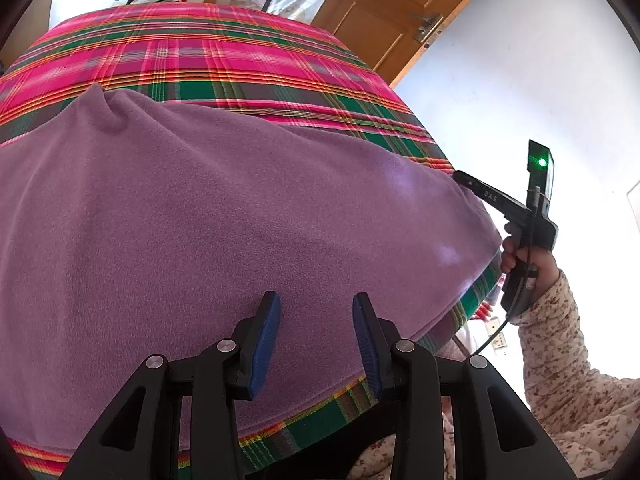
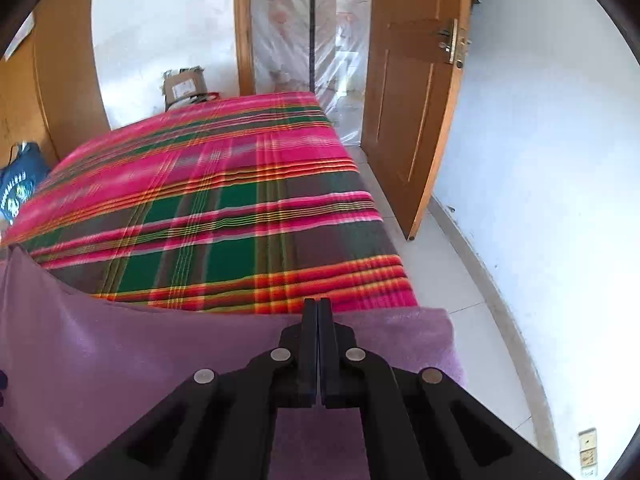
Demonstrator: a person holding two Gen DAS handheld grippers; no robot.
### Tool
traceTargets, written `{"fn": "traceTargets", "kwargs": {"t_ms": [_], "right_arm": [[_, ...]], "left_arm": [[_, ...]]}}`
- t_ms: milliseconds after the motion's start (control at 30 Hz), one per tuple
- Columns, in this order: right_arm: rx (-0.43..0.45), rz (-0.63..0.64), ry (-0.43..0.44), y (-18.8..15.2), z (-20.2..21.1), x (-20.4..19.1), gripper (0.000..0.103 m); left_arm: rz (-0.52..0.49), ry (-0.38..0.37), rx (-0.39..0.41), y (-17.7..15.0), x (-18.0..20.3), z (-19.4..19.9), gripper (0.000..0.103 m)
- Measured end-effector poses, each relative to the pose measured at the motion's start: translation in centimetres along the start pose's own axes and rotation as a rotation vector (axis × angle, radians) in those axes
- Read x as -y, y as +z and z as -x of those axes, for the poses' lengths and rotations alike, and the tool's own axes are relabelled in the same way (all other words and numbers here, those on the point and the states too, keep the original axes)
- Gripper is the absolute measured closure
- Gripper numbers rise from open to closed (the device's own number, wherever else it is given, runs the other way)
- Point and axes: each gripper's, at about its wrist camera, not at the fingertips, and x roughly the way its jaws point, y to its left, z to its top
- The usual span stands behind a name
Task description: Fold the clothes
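Observation:
A purple fleece garment (image 1: 220, 220) lies spread over the near part of a bed with a pink and green plaid cover (image 1: 200, 52). My left gripper (image 1: 316, 300) hovers open just over the fleece near its front edge, with nothing between the blue pads. At the garment's far right corner, my right gripper (image 1: 460, 176) is held by a hand in a floral sleeve (image 1: 560, 340). In the right wrist view the right gripper (image 2: 318, 304) is shut, pinching the far edge of the fleece (image 2: 120, 360), which rises in a fold at the left.
The bed cover (image 2: 240, 200) stretches bare beyond the garment. A wooden door (image 2: 412, 120) stands open at the right, beside a plastic curtain (image 2: 312, 40). A cardboard box (image 2: 184, 84) sits past the bed's far end, and a blue bag (image 2: 20, 184) at its left. White tiled floor (image 2: 448, 272) runs along the right.

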Motion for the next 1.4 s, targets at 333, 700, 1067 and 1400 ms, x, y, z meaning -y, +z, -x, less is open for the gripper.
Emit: {"fn": "traceTargets", "kwargs": {"t_ms": [333, 700, 1067, 1400], "right_arm": [[0.032, 0.037, 0.088, -3.0, 2.8, -1.3, 0.089], [0.054, -0.042, -0.077, -4.8, 5.1, -0.5, 0.074], [0.078, 0.2, 0.314, -2.7, 5.1, -14.7, 0.074], [0.004, 0.339, 0.325, -3.0, 2.4, -22.5, 0.074]], "left_arm": [[0.016, -0.01, 0.009, -0.2, -0.3, 0.2, 0.064], [0.063, 0.014, 0.051, -1.0, -2.0, 2.3, 0.064], [0.291, 0.106, 0.171, -2.4, -9.2, 6.9, 0.064], [0.401, 0.176, 0.252, -4.2, -13.3, 10.1, 0.064]]}}
